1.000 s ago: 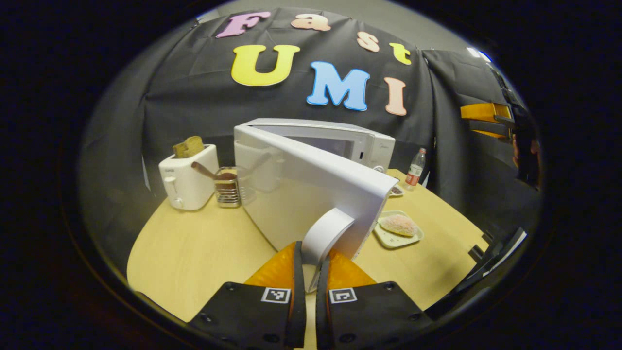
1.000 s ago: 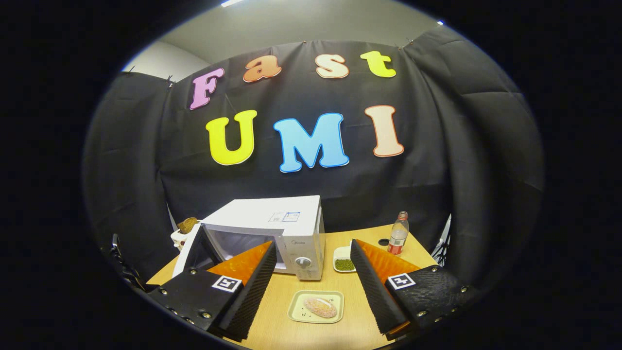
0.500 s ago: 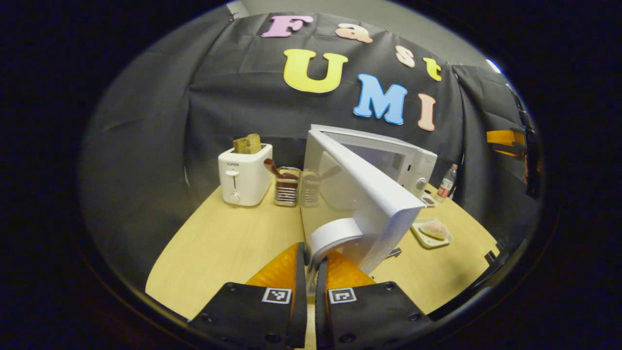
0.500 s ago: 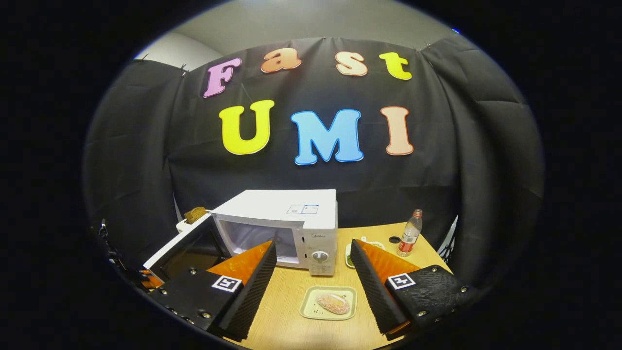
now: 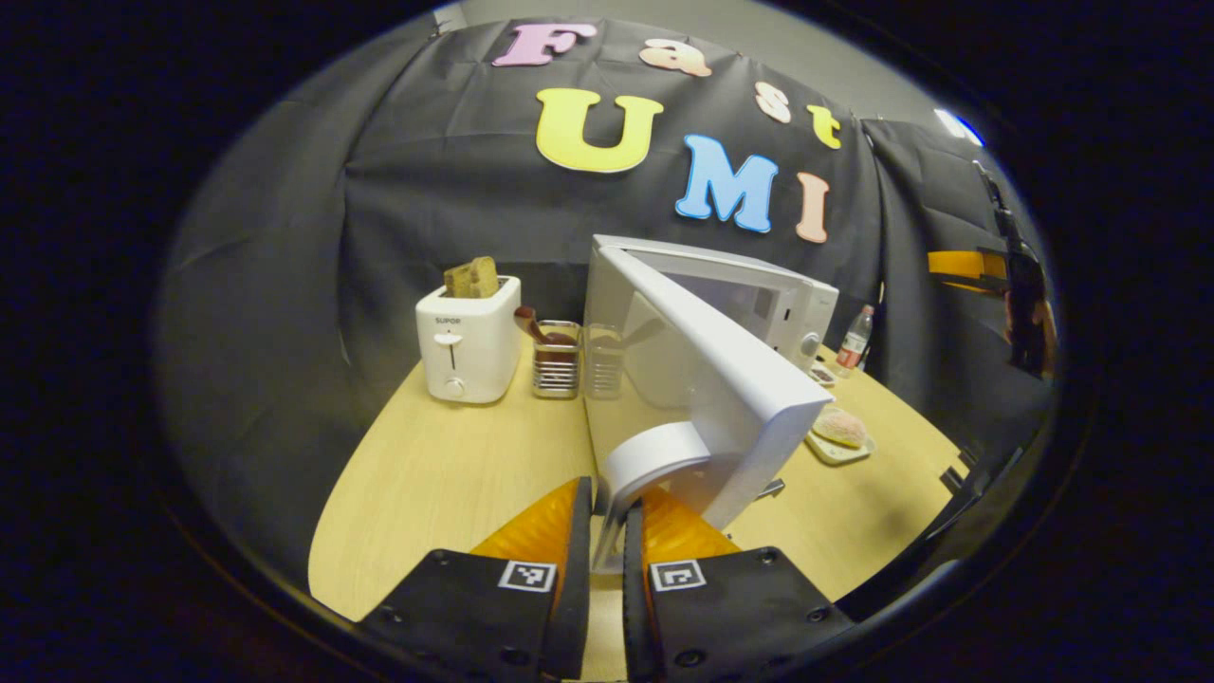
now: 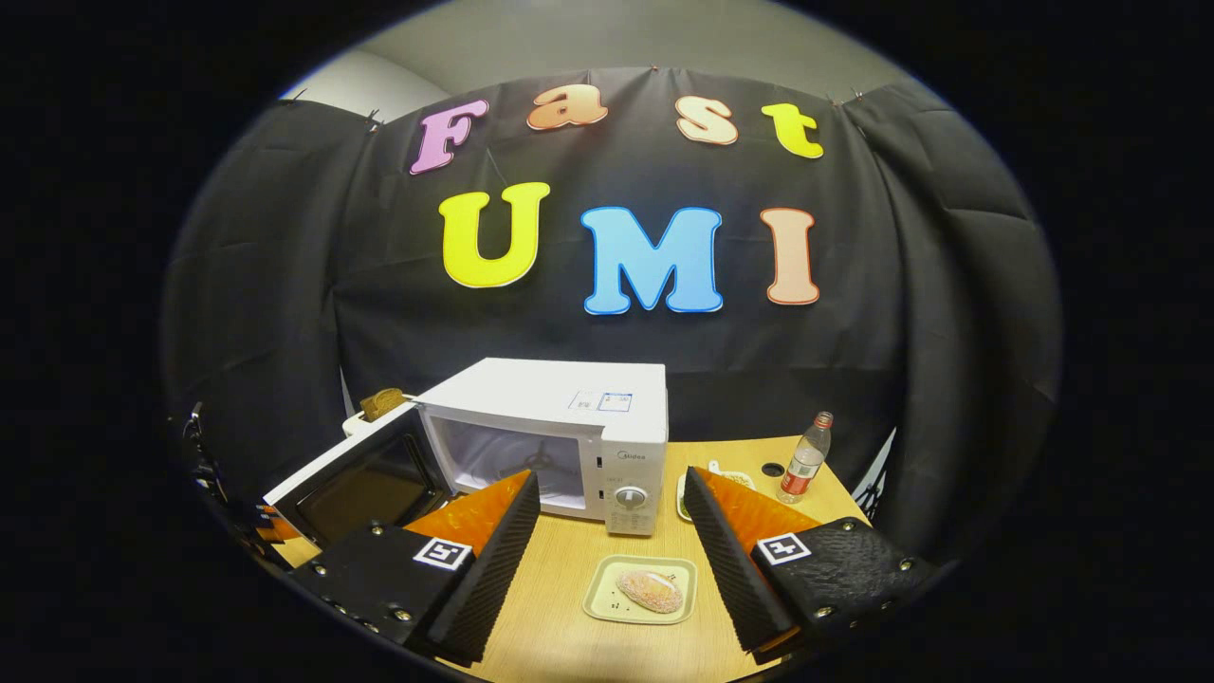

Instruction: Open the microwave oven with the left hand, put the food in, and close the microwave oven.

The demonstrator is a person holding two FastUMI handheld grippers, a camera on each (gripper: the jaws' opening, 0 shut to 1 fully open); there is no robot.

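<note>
Both fingers of the left gripper [image 5: 607, 517] are nearly closed on the curved white handle [image 5: 654, 455] of the microwave door [image 5: 711, 379], one finger on each side of it; actual pad contact sits at the handle's lower end and is hard to confirm, though the gap looks fully taken up by the handle. This gripper points forward and slightly down over the table [image 5: 446, 474], at the door's free edge. The door stands swung well out from the microwave [image 6: 555, 417], and in the right gripper view its dark inner window faces the camera while its lower left corner is cut off. The cavity is open; its interior is pale and detail inside is hard to make out. The right gripper [image 6: 607, 560] is held above the table's near edge, level and facing the microwave, with its fingers spread wide and nothing between them. The food [image 6: 650, 590], a pinkish oval piece, lies on a small tray [image 6: 607, 602] on the table, in front of the microwave's control panel and between the right gripper's fingers as framed, but below them. In the left gripper view the right gripper appears far off at the right edge, partly cut off. Left of the microwave stand a toaster [image 5: 468, 341] with bread and a wire holder [image 5: 557, 360]; a bottle [image 6: 804, 462] stands to the right.
</note>
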